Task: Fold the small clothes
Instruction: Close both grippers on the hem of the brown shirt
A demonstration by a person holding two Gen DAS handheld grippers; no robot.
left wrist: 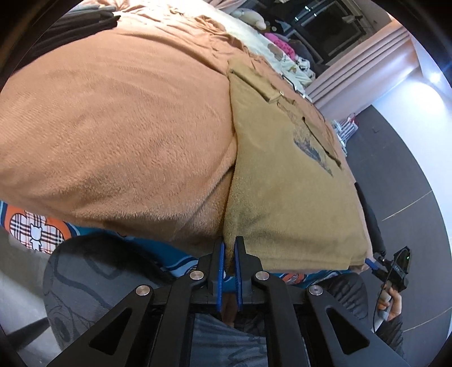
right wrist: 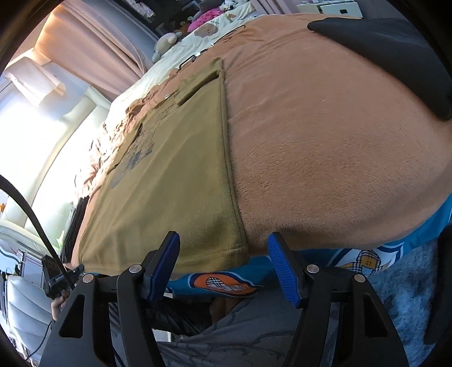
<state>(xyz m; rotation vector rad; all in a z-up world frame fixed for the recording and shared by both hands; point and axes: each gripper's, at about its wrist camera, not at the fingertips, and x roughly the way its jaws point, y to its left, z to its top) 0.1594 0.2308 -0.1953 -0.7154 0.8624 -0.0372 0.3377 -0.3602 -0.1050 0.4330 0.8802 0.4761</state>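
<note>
From the left wrist, the left gripper (left wrist: 229, 248) is seen with its blue-padded fingers (left wrist: 220, 254) pressed almost together, pinching the near corner of a mustard-brown folded T-shirt with a dark printed graphic (left wrist: 285, 180). The T-shirt is laid flat on a fuzzy orange-brown blanket (left wrist: 113, 127) covering a bed, with its folded long edge running away from the camera. A blue cartoon-patterned sheet with orange and plaid shapes (left wrist: 42, 225) is exposed below the blanket's near edge. A dark grey folded garment (left wrist: 84, 19) is seen at the far end of the blanket. At the lower right, the right gripper (left wrist: 395, 268) is visible, held in a hand (left wrist: 391, 303); from here it cannot be told whether it is spread or closed.

From the right wrist, the right gripper (right wrist: 223, 254) is shown spread wide, its blue ribbed pads (right wrist: 282, 268) apart and touching nothing. The near hem corner of the T-shirt (right wrist: 169, 183) is seen between the pads, just beyond their tips. The blanket (right wrist: 325, 141) fills the right side, and a black garment (right wrist: 395, 56) is laid on it at the far right. The patterned sheet (right wrist: 226, 282) is visible below the hem.
</note>
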